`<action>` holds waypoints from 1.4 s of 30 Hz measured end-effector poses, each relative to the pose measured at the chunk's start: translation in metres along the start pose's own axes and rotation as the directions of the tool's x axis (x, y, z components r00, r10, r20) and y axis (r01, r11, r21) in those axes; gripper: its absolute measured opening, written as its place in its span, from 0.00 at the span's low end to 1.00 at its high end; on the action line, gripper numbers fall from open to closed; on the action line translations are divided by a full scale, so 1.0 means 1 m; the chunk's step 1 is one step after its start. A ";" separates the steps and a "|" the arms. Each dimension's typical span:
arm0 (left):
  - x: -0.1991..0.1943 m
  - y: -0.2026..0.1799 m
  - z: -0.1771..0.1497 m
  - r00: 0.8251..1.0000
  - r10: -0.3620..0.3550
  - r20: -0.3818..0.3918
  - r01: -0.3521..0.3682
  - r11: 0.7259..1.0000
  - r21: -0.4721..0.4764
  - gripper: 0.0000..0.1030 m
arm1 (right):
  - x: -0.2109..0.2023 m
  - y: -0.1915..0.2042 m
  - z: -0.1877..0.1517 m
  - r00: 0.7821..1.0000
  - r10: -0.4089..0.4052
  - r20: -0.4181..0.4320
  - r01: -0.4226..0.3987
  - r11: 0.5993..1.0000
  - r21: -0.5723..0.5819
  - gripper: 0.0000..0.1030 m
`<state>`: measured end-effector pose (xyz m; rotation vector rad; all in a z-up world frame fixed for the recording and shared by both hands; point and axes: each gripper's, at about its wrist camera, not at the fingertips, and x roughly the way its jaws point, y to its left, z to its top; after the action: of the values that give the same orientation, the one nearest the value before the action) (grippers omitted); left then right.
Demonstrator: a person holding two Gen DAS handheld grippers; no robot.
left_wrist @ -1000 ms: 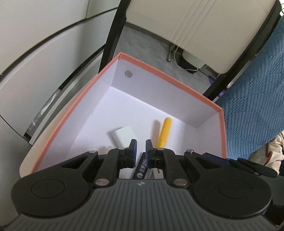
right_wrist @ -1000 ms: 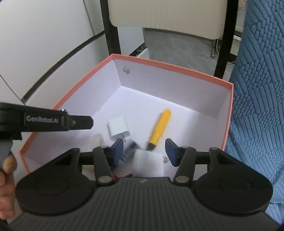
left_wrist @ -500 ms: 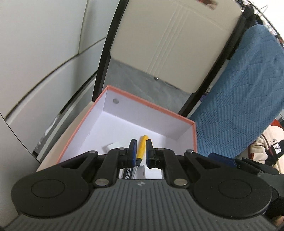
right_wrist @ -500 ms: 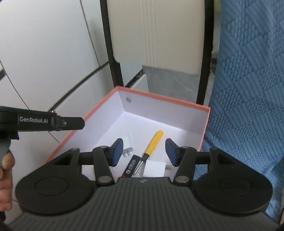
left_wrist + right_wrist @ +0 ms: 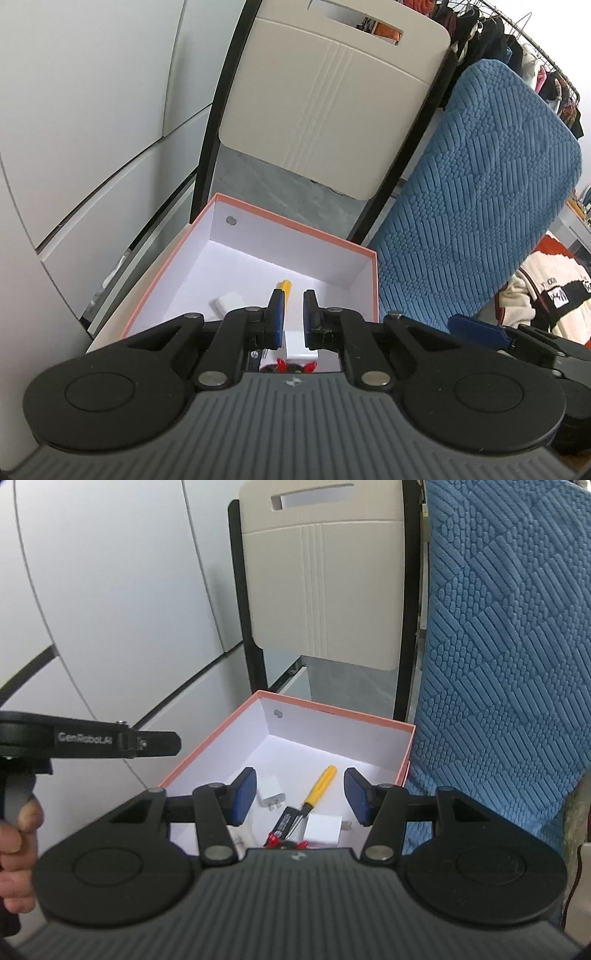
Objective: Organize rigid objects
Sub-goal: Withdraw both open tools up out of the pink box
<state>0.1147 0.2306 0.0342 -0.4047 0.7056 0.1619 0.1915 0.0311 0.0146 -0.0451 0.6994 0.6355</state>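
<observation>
Right gripper (image 5: 300, 795) spread wide, empty, above box (image 5: 369, 720). Left gripper (image 5: 293, 318) narrow gap, nothing pinched. Inside box: yellow screwdriver (image 5: 320, 784) at 12 o'clock, white charger (image 5: 271, 789) at 11, second white adapter (image 5: 325, 829) at 5. Judged light, stiff, smooth; grip screwdriver handle across, chargers on flat sides.

— What's on my right wrist feed?

— My right gripper (image 5: 300, 796) hangs above the box (image 5: 402, 755) with its blue pads (image 5: 243, 794) spread wide, holding nothing. Inside lie a yellow screwdriver (image 5: 320, 784) pointing toward one o'clock, a white charger (image 5: 270, 789) just left of it, and a white cube (image 5: 325, 829) near its tip.

— And the other tool?

— My left gripper (image 5: 162, 743) shows side-on at nine o'clock, my hand (image 5: 16, 843) on its handle.
</observation>
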 end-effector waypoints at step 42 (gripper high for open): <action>-0.057 0.006 -0.082 0.999 0.033 0.027 -0.033 0.999 -0.030 0.96 | -0.072 -0.017 -0.072 0.998 -0.059 0.021 0.059 0.998 -0.011 0.83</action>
<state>0.0209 0.2019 0.0133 -0.4184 0.6840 0.2089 0.1164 -0.0384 0.0000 -0.0700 0.6723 0.5824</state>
